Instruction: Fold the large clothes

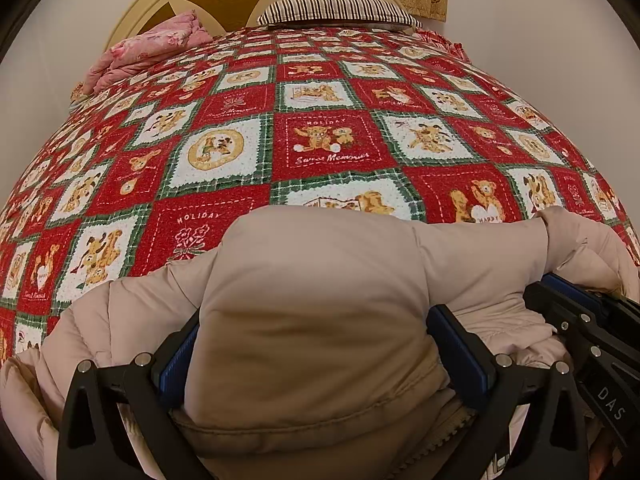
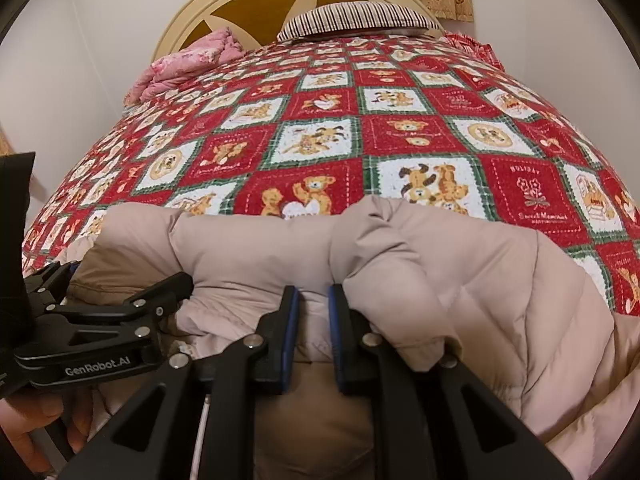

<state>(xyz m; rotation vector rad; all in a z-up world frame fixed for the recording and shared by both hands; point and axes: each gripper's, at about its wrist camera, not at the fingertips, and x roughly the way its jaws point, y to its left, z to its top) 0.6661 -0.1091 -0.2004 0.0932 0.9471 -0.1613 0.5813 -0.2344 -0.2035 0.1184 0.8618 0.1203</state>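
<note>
Both grippers, left [image 1: 324, 344] and right [image 2: 313, 320], clamp the coat [image 1: 304, 280] on the bed [image 1: 320, 140]; I judge the fold underway, next carrying it over.

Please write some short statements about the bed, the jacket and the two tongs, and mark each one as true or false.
1. The beige puffer jacket lies on a red, white and green teddy-bear quilt. True.
2. The right tongs stand wide open above the quilt. False: they are closed on a fold of the jacket.
3. The left tongs have a thick part of the jacket between their blue pads. True.
4. A striped pillow lies at the head of the bed. True.
5. The pink floral bedding covers the jacket. False: it is bunched at the far left, by the headboard.
6. The jacket is dark blue. False: it is beige.
</note>
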